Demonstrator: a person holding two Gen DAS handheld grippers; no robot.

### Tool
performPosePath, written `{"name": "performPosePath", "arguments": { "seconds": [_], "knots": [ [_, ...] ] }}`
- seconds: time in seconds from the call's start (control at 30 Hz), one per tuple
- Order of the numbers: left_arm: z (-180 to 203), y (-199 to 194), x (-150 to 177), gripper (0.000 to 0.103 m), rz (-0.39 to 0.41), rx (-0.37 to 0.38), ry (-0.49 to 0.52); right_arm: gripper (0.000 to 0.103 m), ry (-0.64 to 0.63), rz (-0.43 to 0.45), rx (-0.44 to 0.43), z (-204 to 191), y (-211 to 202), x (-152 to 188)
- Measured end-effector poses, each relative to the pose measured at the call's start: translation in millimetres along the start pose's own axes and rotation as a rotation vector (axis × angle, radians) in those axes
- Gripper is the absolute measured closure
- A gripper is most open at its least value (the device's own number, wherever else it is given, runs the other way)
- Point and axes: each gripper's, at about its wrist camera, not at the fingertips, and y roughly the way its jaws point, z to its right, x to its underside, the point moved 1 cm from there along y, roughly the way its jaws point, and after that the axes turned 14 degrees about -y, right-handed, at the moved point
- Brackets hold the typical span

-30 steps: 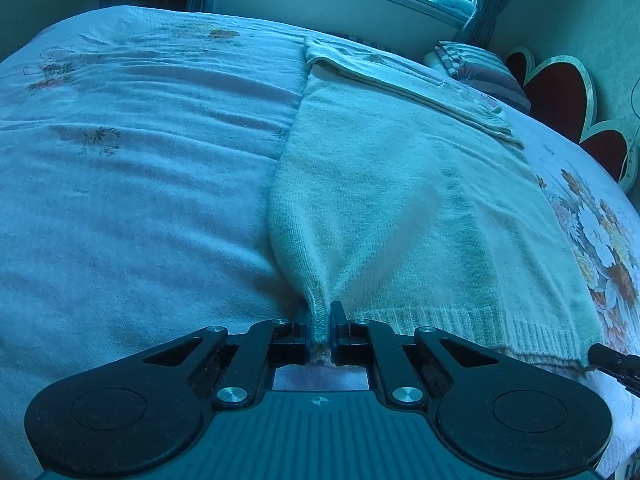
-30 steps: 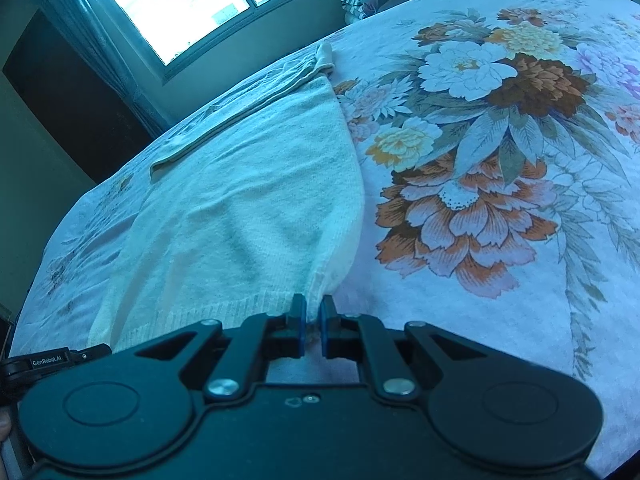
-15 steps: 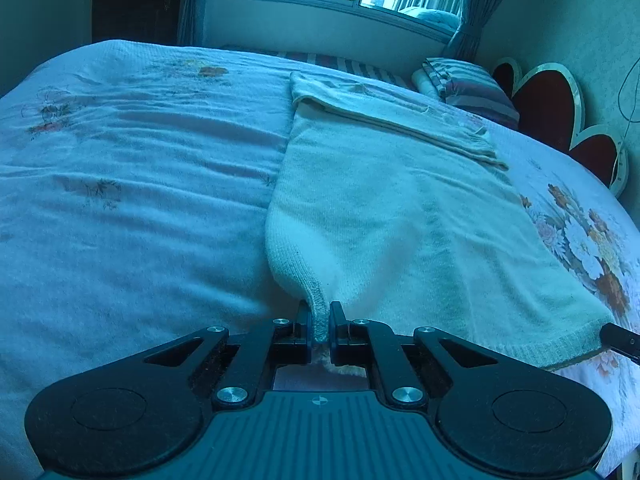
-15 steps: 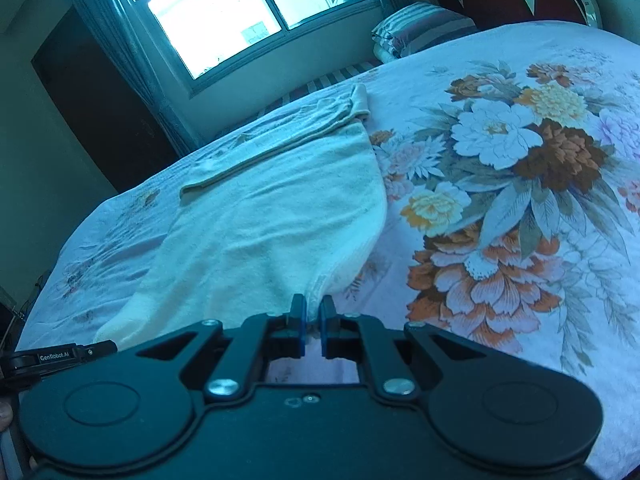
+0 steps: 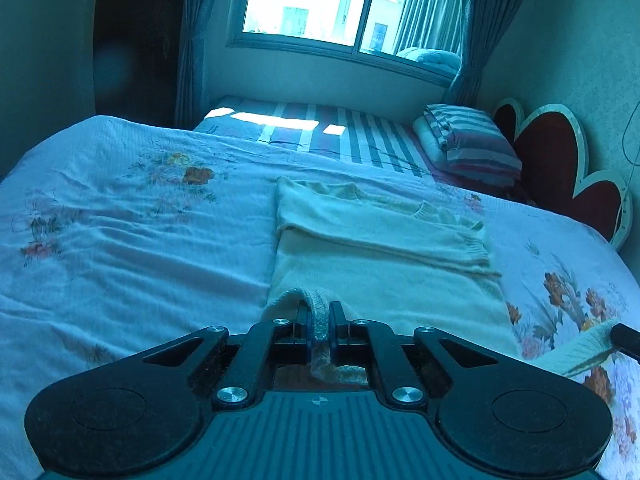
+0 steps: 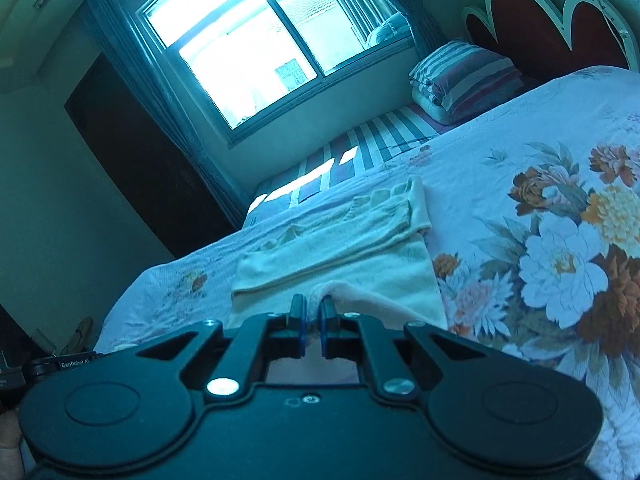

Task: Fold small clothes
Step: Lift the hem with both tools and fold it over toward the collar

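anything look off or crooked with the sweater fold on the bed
Nothing stands out. The cream sweater lies on the bedspread with its sleeves folded across the top. The left gripper and right gripper each pinch a corner of the hem, lifted clear of the bed.

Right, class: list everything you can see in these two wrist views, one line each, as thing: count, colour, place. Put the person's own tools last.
sweater: one, cream knit, flat on the bed, near hem corners lifted
bedspread: one, pale with floral print, covering the bed
striped sheet: one, striped, far end of the bed under the window
folded bedding: one stack, striped, beside the headboard
headboard: one, dark red with pale edge, right
window: one, bright, far wall
curtains: dark, flanking the window
left gripper: black, shut on the sweater
right gripper: black, shut on the sweater
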Motion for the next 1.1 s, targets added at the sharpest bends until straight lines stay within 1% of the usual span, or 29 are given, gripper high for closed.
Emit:
{"name": "performPosePath", "arguments": {
  "seconds": [0.2, 0.37, 0.43, 0.5, 0.63, 0.7, 0.8, 0.93, 1.0, 1.1],
  "knots": [
    [33, 51, -50, 0.096, 0.021, -0.038, 0.021, 0.095, -0.002, -0.006, -0.005, 20, 61, -57],
    [48, 111, -89, 0.096, -0.015, -0.074, 0.009, 0.095, -0.003, -0.016, 0.022, 38, 127, -93],
    [54, 142, -105, 0.096, -0.046, -0.076, -0.014, 0.095, -0.003, -0.026, 0.041, 46, 153, -103],
    [60, 171, -116, 0.096, -0.058, -0.090, -0.010, 0.095, -0.013, -0.038, 0.060, 52, 179, -110],
    [64, 228, -126, 0.096, -0.101, -0.102, -0.010, 0.095, 0.008, -0.072, 0.087, 70, 228, -112],
    [66, 255, -127, 0.096, -0.124, -0.109, 0.001, 0.095, 0.020, -0.083, 0.086, 79, 247, -110],
    [63, 290, -130, 0.096, -0.157, -0.115, -0.024, 0.095, 0.074, -0.094, 0.096, 94, 273, -104],
    [64, 328, -137, 0.096, -0.177, -0.137, -0.031, 0.095, 0.122, -0.105, 0.109, 107, 300, -100],
    [63, 342, -142, 0.096, -0.180, -0.145, -0.032, 0.095, 0.126, -0.107, 0.121, 109, 310, -100],
    [59, 365, -149, 0.096, -0.213, -0.169, -0.057, 0.095, 0.146, -0.132, 0.128, 113, 325, -100]
  ]
}}
